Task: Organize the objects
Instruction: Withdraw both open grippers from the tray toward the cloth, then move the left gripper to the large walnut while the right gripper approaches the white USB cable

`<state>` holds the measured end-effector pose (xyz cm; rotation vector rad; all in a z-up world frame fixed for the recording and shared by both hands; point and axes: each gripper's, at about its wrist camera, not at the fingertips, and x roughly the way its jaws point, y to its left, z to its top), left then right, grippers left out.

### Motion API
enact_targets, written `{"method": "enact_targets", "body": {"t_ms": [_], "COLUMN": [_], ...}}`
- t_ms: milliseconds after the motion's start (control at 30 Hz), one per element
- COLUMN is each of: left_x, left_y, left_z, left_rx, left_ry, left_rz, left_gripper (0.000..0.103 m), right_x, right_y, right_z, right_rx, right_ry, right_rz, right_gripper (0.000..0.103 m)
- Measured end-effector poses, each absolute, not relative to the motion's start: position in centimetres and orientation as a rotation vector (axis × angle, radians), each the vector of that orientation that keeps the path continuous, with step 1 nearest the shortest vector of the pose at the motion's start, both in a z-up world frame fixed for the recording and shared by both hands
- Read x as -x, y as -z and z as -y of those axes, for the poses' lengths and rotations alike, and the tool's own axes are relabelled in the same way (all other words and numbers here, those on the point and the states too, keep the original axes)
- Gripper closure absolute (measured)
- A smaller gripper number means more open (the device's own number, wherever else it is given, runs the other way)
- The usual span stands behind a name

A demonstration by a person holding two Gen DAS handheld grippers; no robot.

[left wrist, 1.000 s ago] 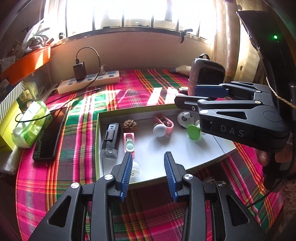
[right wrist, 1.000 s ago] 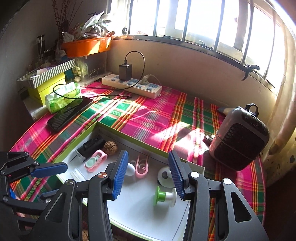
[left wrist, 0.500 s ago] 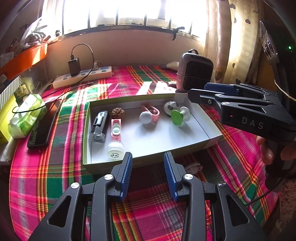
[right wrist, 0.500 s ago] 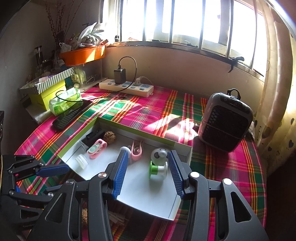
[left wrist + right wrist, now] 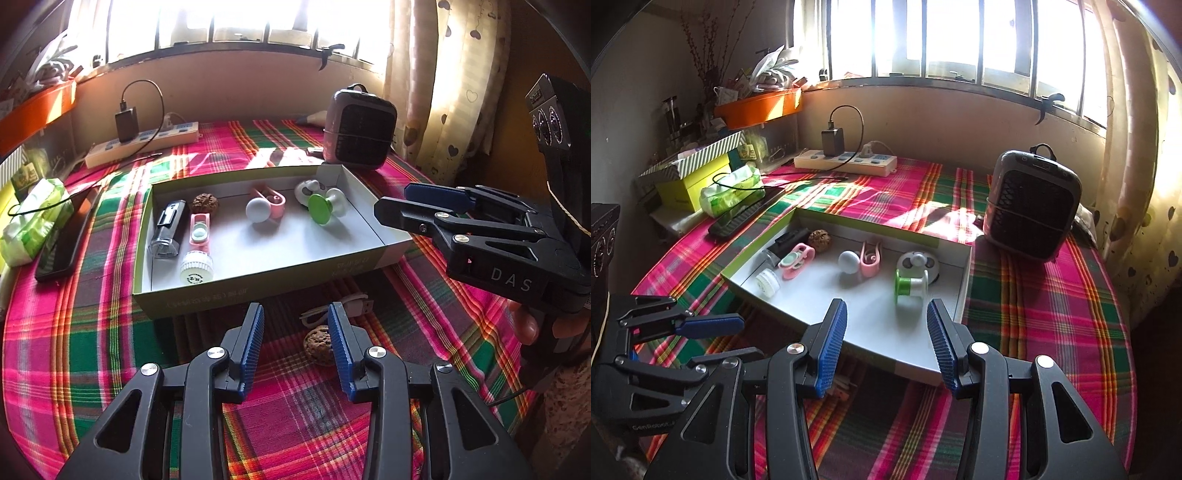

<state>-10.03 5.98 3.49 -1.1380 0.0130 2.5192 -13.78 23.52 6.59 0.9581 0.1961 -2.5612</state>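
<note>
Both grippers backed off the box (image 5: 258,291), exposing walnut (image 5: 319,347) and, seemingly, USB cable (image 5: 343,306).

On the side of my right gripper (image 5: 424,210), seen from the left wrist, I can read the raised letters "DAS". On the body of my left gripper (image 5: 713,326), seen from the right wrist, stands "GenRobot", with its end hidden behind my other gripper. The near wall of the shallow box (image 5: 258,295) carries a line of print, and the white round cap (image 5: 197,266) inside it a label, but both are too small for me to read.
</note>
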Motion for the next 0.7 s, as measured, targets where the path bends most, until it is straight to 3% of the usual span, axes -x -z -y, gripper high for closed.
{"method": "enact_targets", "body": {"t_ms": [100, 700], "left_x": [9.9, 10.0], "left_y": [-3.2, -1.6], "left_z": [-6.1, -7.3], "left_rx": [1.142, 1.187], "left_ry": [-2.511, -2.464], "left_rz": [-0.013, -0.026], "left_gripper": [0.065, 0.064], "right_x": [13.4, 11.7], "right_y": [-5.8, -3.9], "right_z": [-23.6, -24.7], "right_rx": [-0.989, -1.051], "right_ry": [2.551, 2.558], "right_rz": [-0.185, -0.134], "right_gripper": [0.056, 0.056]}}
